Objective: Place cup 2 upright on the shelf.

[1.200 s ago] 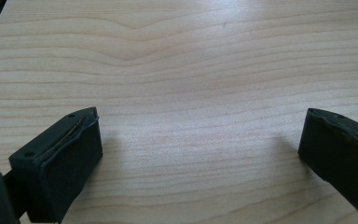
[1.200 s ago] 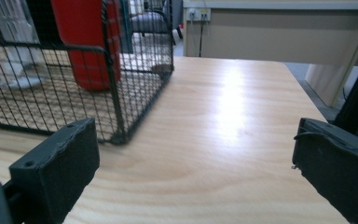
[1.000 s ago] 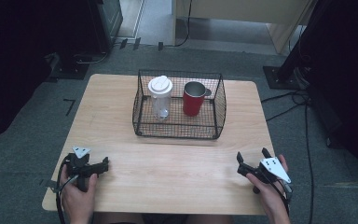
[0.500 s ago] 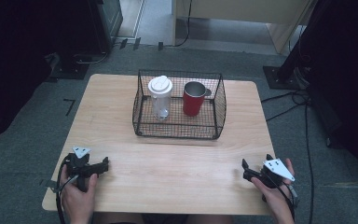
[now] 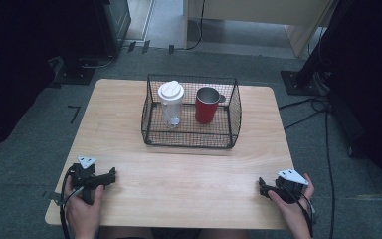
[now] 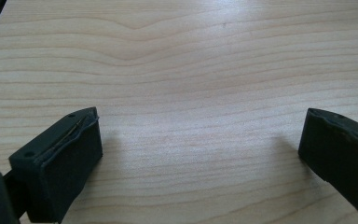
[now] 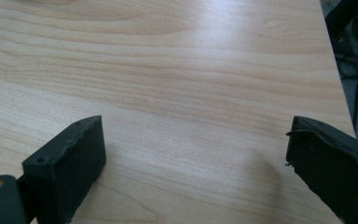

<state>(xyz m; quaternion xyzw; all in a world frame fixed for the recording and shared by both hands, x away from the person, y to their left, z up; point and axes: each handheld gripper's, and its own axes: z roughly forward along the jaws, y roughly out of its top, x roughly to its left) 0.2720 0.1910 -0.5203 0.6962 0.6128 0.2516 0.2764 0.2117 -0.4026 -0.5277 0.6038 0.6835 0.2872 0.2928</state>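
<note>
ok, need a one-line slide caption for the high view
Both grippers, left and right, rest open on the table; wire basket holds shaker bottle and red cup.

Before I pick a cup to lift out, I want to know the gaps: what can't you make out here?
- Red cup: its handle, high view, blurred behind basket mesh.
- Clear bottle: contents, high view, too small, hidden under its white lid.
- Left gripper and right gripper views: the basket lies beyond the top edge; both stand open over bare table.
</note>
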